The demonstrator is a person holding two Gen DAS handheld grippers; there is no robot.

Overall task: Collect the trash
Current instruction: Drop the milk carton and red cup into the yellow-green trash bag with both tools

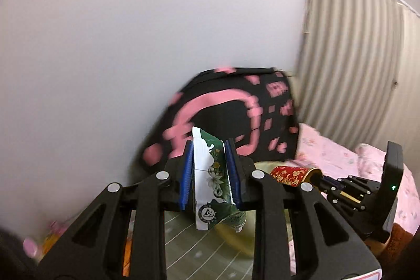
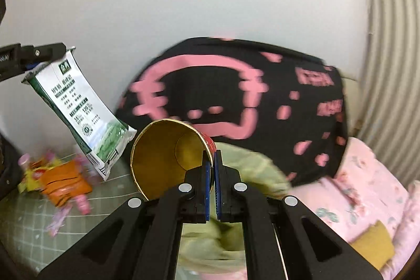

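A green-and-white milk carton is clamped between the pads of the left gripper, raised above the bed; the rim of a red-and-gold cup is pinched by the right gripper, angled slightly downward

This is a bedroom in a home. There is a bed with a pink flowery sheet, a green blanket and a big black pillow with pink marks leaning on a plain white wall. Long pale curtains hang beside the bed, and snack wrappers lie on it.
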